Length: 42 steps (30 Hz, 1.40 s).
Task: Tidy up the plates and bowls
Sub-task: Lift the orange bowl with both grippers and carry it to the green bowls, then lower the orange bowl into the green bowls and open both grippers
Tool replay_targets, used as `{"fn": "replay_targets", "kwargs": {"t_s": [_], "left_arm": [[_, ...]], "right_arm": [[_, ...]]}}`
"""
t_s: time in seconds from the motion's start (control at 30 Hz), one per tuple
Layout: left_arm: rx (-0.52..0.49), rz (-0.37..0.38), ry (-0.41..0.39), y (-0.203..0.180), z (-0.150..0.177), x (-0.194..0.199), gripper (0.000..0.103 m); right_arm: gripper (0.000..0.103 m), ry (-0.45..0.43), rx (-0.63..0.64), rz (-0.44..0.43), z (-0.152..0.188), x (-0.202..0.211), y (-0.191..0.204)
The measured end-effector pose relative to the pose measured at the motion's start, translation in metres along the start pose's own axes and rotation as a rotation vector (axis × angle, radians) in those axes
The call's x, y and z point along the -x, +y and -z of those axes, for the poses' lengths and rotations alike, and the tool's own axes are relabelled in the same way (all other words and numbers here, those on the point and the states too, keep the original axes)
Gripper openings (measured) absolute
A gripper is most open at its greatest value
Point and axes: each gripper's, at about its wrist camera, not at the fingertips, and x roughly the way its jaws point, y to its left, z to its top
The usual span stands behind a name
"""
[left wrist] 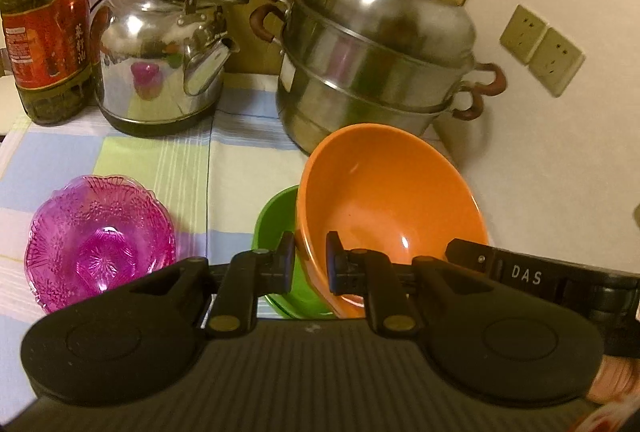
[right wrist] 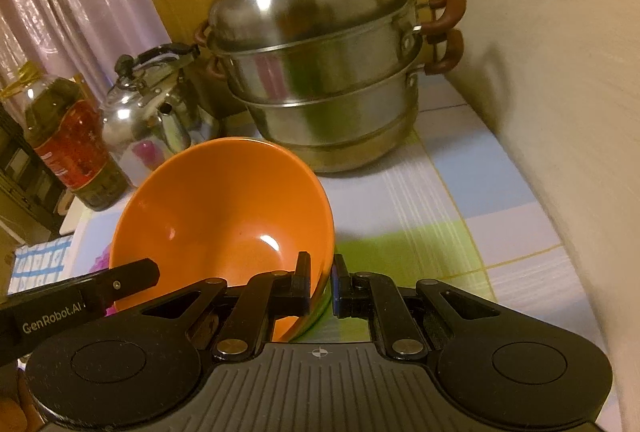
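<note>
An orange bowl (left wrist: 384, 200) (right wrist: 224, 212) hangs tilted above the checked tablecloth (left wrist: 160, 160), gripped from both sides. My left gripper (left wrist: 310, 260) is shut on its left rim, one pad inside and one outside. My right gripper (right wrist: 322, 280) is shut on the opposite rim. A green bowl (left wrist: 276, 224) lies just under the orange one, mostly hidden; I cannot tell whether they touch. A pink cut-glass bowl (left wrist: 100, 240) sits on the cloth to the left, apart from both grippers.
A steel steamer pot (left wrist: 376, 60) (right wrist: 320, 72) stands close behind the orange bowl. A steel kettle (left wrist: 160, 60) and an oil bottle (left wrist: 44, 24) stand at the back left. The wall with sockets (left wrist: 540, 48) closes off the right side.
</note>
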Motion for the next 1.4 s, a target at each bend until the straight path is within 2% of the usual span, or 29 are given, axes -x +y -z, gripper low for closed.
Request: {"fn": "replay_targets", "kwargs": {"t_s": [0.23, 0.5, 1.1, 1.2, 1.27, 1.33, 1.4], "left_arm": [[-0.010, -0.027, 0.038, 0.012, 0.005, -0.031, 0.014], [-0.015, -0.040, 0.059, 0.018, 0.011, -0.049, 0.014], [-0.030, -0.067, 0.052, 0.017, 0.015, -0.055, 0.016], [-0.021, -0.079, 0.038, 0.020, 0.015, -0.051, 0.023], [-0.006, -0.077, 0.022, 0.024, 0.016, -0.047, 0.024], [0.010, -0.073, 0.008, 0.026, 0.016, -0.042, 0.027], [0.019, -0.061, -0.009, 0.027, 0.018, -0.035, 0.031]], "right_arm": [[0.009, 0.036, 0.006, 0.003, 0.002, -0.033, -0.001], [0.009, 0.067, 0.003, 0.010, 0.010, -0.058, -0.005], [0.010, 0.067, 0.028, 0.032, 0.014, -0.068, -0.006], [0.014, 0.051, 0.037, 0.034, 0.015, -0.065, -0.007], [0.020, 0.034, 0.024, 0.033, 0.015, -0.061, -0.010], [0.031, 0.021, 0.011, 0.026, 0.015, -0.055, -0.013], [0.035, 0.007, 0.000, 0.018, 0.016, -0.049, -0.015]]}}
